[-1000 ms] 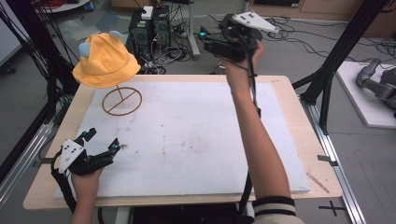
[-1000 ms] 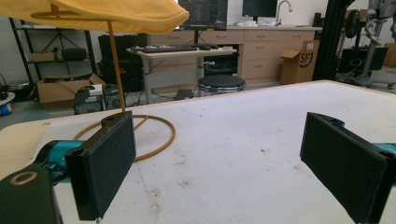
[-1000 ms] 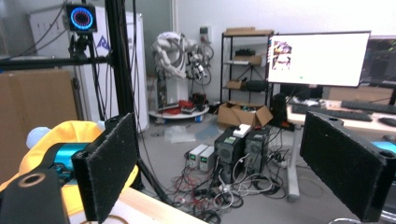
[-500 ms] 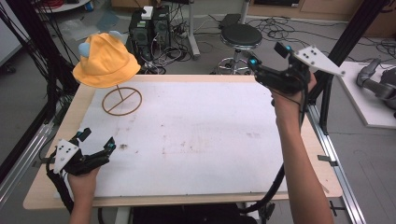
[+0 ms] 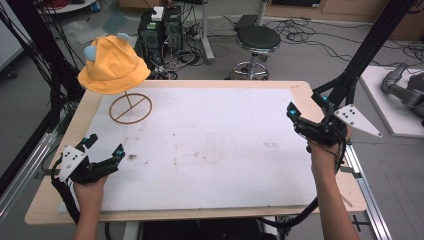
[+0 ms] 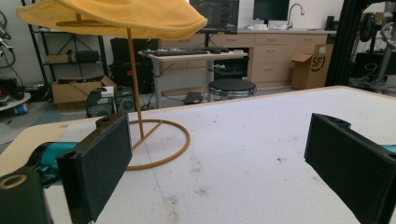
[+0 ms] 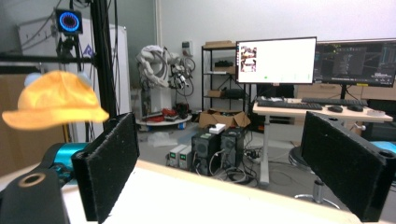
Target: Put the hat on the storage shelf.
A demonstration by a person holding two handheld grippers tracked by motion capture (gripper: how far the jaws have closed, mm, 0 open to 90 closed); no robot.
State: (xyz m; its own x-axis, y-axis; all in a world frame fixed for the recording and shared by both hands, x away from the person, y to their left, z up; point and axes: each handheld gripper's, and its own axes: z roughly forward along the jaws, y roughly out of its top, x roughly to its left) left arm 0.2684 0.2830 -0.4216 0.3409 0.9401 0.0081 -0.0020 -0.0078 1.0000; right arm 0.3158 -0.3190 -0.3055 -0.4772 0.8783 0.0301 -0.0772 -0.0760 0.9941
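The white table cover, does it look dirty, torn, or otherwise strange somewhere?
Slightly dirty, not torn. The white table cover carries scattered small brown stains, mostly around its middle and near the left tool. The yellow hat sits normally on its stand.

Left gripper (image 5: 106, 156) and right gripper (image 5: 306, 111) gape, empty.

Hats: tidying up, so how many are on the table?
1: a yellow bucket hat on the ring-based stand, far left corner of the table.
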